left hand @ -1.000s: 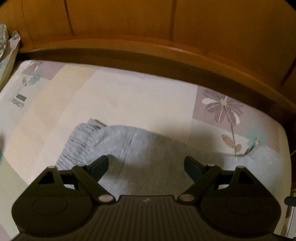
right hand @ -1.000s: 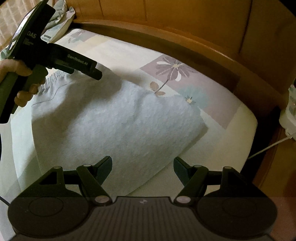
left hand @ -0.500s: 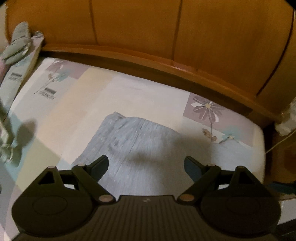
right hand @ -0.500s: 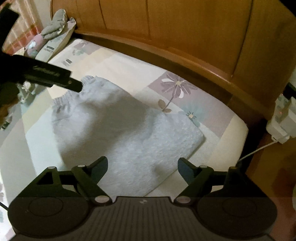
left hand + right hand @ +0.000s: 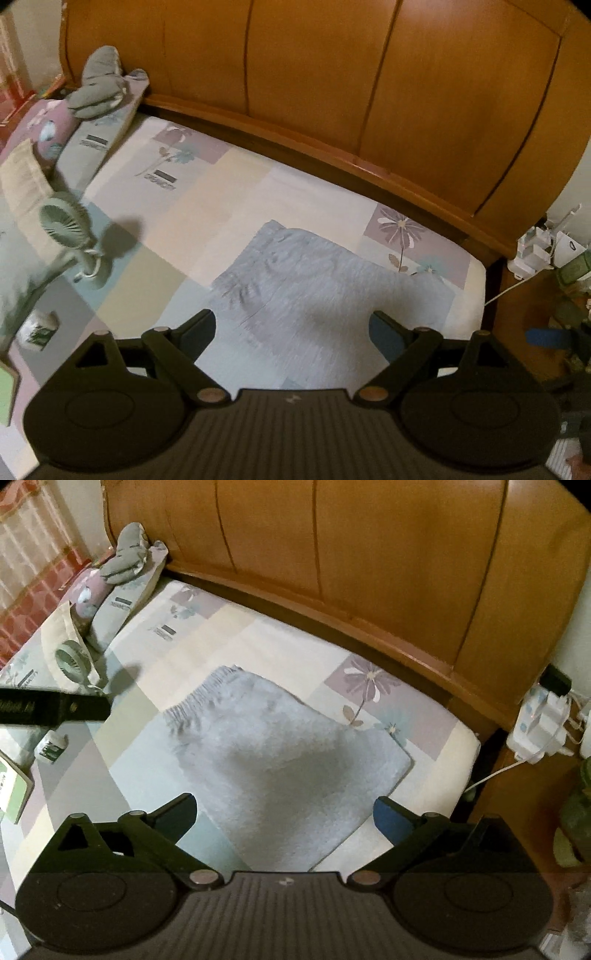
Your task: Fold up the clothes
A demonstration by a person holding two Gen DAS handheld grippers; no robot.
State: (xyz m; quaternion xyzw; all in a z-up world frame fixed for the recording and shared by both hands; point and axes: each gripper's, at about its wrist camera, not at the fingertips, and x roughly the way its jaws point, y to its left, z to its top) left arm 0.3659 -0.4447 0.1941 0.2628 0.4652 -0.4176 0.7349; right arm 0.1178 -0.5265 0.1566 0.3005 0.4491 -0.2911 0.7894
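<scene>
Only rightward: left gripper [image 5: 92,709] overhead

Dim warm light, soft motion blur, fisheye-bent edges, dark corners.

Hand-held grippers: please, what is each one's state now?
Left hand-held gripper: open, holding nothing.
Right hand-held gripper: jaws opening, nothing between them.

I see the bed [image 5: 280,646] with its patchwork floral sheet carrying the folded grey garment [image 5: 280,753] flat mid-mattress, pillows [image 5: 122,602], a small fan [image 5: 72,662] and a book [image 5: 13,790] toward its left side.
</scene>
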